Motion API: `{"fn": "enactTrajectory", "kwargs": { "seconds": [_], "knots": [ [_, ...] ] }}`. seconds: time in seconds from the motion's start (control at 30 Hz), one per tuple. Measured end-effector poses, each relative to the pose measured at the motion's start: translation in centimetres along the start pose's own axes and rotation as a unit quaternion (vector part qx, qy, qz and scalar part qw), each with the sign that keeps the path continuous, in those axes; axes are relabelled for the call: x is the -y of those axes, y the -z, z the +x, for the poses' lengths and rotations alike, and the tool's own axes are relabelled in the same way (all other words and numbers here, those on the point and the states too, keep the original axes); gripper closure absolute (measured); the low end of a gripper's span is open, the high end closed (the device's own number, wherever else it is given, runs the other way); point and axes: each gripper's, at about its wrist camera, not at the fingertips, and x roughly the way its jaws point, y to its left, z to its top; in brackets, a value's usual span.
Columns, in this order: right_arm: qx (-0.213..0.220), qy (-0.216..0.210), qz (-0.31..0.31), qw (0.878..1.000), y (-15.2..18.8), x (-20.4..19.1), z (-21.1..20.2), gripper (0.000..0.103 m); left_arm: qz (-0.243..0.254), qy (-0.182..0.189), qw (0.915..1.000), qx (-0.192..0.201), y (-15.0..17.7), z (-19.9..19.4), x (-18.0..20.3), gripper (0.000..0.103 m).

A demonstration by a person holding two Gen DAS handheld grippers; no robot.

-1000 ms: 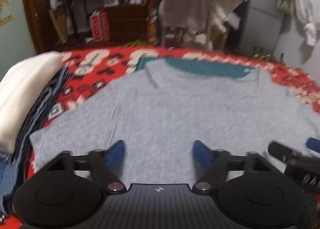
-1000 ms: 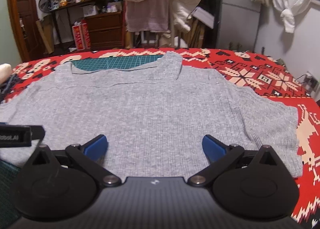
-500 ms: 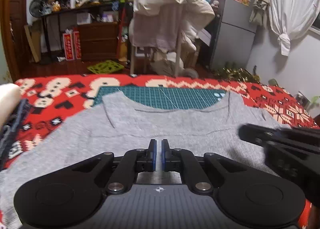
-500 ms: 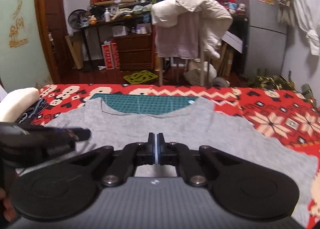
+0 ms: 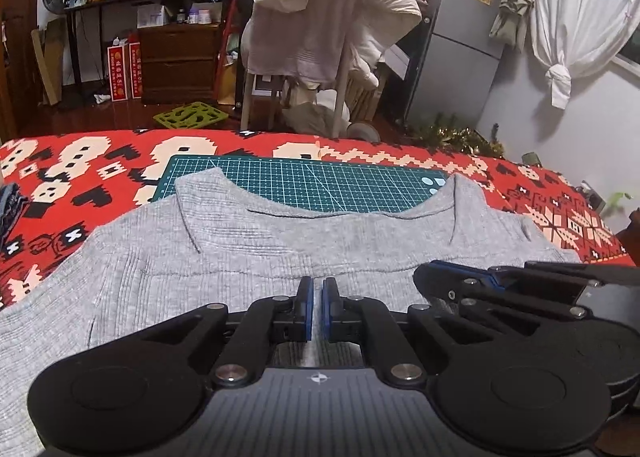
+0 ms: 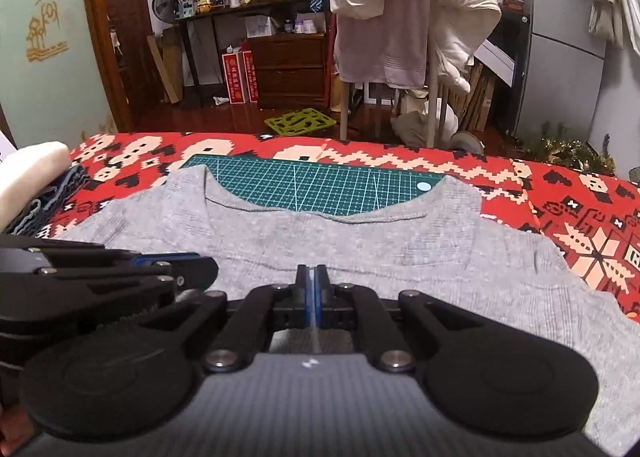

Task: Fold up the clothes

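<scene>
A grey ribbed knit top (image 5: 280, 241) (image 6: 400, 241) lies flat on a green cutting mat (image 5: 320, 181) (image 6: 320, 181), neckline at the far side. My left gripper (image 5: 317, 289) is shut, with grey fabric pinched between its blue pads and showing just below them. My right gripper (image 6: 311, 277) is shut the same way on grey fabric. The two stand side by side low over the chest of the top, the right gripper (image 5: 432, 277) to the right, the left gripper (image 6: 192, 267) to the left. A straight cloth edge crosses the top just ahead of the fingertips.
A red patterned blanket (image 5: 80, 169) (image 6: 580, 197) covers the surface. At the left edge lie a white cushion (image 6: 32, 169) and folded denim (image 6: 60, 193). Beyond the far edge stands a chair draped with pale clothes (image 5: 332, 17), with shelves and a fridge behind.
Both grippers were open low over the top a second ago. They shut on the fabric and have moved forward toward the neckline with it.
</scene>
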Motion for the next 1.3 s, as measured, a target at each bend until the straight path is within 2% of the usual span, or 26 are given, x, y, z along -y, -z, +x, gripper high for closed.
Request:
{"fn": "enactTrajectory", "kwargs": {
  "seconds": [0.4,0.53,0.63,0.83,1.3],
  "knots": [
    [0.0,0.007,0.048,0.999,0.0,2.3,-0.4,0.1,-0.021,-0.015,0.9997,-0.003,-0.3,-0.3,-1.1,0.098],
    [-0.003,0.036,0.05,0.998,-0.2,3.4,-0.4,0.1,-0.024,-0.015,0.9996,-0.003,-0.2,-0.2,-1.4,0.098],
    [0.0,0.029,0.06,0.998,0.2,4.0,-0.3,0.101,-0.021,-0.018,0.9996,-0.003,-0.2,-0.3,-1.3,0.098],
    [0.009,0.044,0.071,0.996,-0.1,4.8,-1.3,0.098,-0.02,-0.019,0.9996,-0.003,-0.2,-0.2,-1.2,0.098],
    [0.006,0.051,0.137,0.989,0.7,8.4,-1.8,0.098,-0.029,-0.015,0.9995,-0.005,-0.2,-0.3,-1.5,0.098]
  ]
}}
